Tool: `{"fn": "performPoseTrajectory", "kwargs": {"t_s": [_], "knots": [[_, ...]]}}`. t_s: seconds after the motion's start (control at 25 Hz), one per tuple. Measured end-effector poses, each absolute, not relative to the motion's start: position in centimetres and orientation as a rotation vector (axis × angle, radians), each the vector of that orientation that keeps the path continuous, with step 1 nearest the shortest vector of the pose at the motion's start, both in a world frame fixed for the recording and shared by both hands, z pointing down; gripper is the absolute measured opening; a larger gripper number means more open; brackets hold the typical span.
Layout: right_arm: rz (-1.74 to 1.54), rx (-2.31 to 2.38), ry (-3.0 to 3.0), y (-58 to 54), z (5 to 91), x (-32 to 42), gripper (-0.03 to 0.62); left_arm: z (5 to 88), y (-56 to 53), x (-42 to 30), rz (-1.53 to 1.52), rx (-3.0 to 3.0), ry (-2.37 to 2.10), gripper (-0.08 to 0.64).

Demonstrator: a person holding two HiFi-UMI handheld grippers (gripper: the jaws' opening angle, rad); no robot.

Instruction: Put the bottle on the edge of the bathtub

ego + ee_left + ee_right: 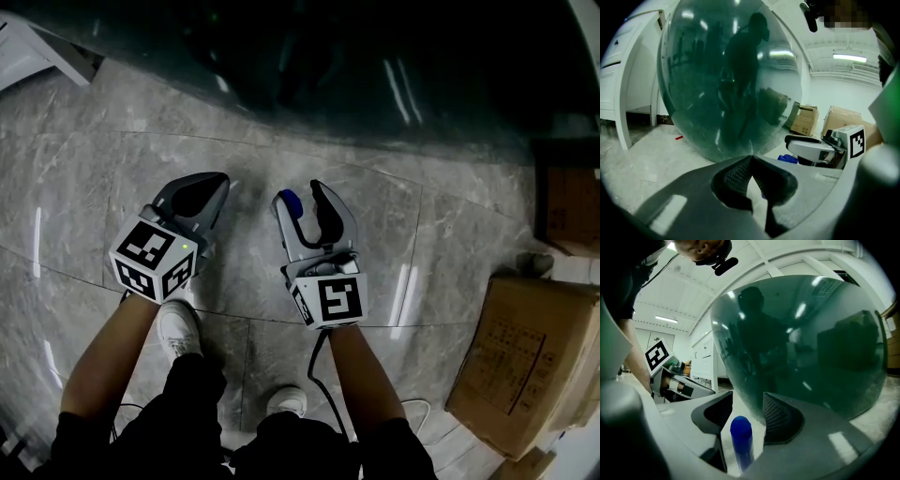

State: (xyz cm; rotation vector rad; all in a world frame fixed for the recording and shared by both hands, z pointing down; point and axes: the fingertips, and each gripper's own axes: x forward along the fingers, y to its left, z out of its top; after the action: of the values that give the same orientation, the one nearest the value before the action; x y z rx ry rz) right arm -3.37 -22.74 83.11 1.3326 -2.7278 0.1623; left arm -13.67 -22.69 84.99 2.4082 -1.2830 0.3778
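Observation:
The bathtub (328,66) is a dark green glossy shell rising from the marble floor ahead; its curved wall fills the left gripper view (731,79) and the right gripper view (801,343). Its rim is out of sight. My right gripper (300,194) (747,401) is shut on a small blue-capped bottle (291,202) (741,439), whose cap pokes up between the jaws a short way from the tub wall. My left gripper (211,187) (751,161) hangs beside it at the left, shut with nothing in it.
Cardboard boxes (525,356) (567,202) stand on the floor at the right. A white cabinet (37,47) (628,84) stands at the far left. The person's white shoes (178,328) and a cable lie below the grippers.

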Motion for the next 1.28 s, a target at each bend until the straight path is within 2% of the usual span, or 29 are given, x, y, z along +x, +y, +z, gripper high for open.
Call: {"fn": "performPoseTrajectory", "kwargs": {"t_s": [0.4, 0.96, 1.28], "knots": [[0.141, 1.348, -2.684, -23.3, 76.8, -4.0, 0.156, 80.3, -23.2, -15.0, 0.340, 2.347, -1.301, 0.001], [0.224, 1.308, -2.629, -20.7, 65.1, -4.7, 0.107, 69.6, -21.1, -16.0, 0.277, 2.224, -1.344, 0.000], [0.265, 1.340, -2.594, -20.7, 57.5, -2.9, 0.084, 61.2, -20.5, -15.1, 0.384, 2.275, -1.432, 0.000]]}}
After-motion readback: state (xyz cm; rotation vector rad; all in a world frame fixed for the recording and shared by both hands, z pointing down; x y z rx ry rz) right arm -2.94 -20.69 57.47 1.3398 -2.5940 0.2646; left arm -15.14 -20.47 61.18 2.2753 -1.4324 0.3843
